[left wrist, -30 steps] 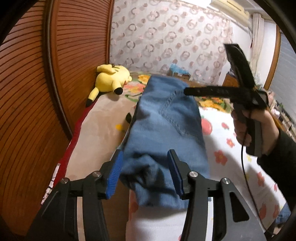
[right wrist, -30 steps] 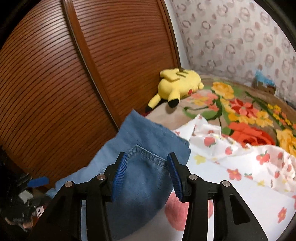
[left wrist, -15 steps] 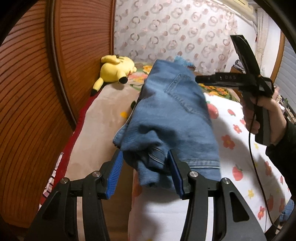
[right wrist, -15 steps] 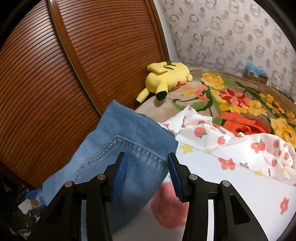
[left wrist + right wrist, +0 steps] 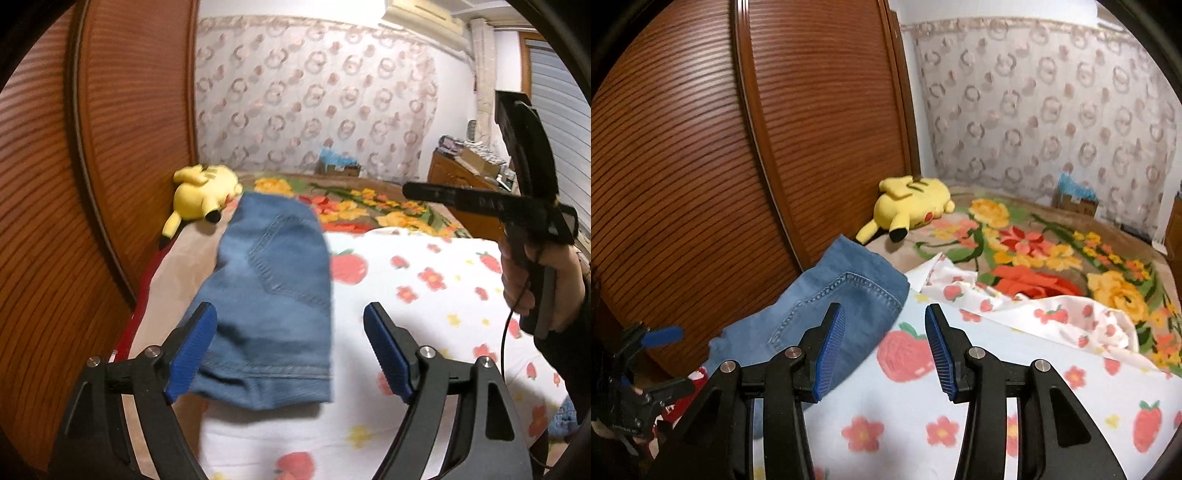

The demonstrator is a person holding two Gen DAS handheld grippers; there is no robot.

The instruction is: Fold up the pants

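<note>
The left wrist view alone shows the far side of the room, with a wooden dresser [image 5: 467, 188] by the window, and a person's hand [image 5: 541, 284] gripping the handle of the right gripper [image 5: 884, 349] from the side; the right wrist view alone shows the crumpled edge of the white strawberry-and-flower sheet [image 5: 1015, 373] over the floral blanket [image 5: 1052, 254], with the left gripper [image 5: 290, 354] small and dark at its lower left corner. Both views take in the ribbed brown wooden sliding door [image 5: 701, 147] and the yellow plush toy [image 5: 203, 190]. The folded blue denim pants [image 5: 269, 295] lie on the sheet along the door side of the bed, their near hem blurred. The left gripper's jaws are opening, its blue pads clear of the denim, which lies between and beyond them. The right gripper stands partly open and grips nothing, the pants just left of its left pad.
</note>
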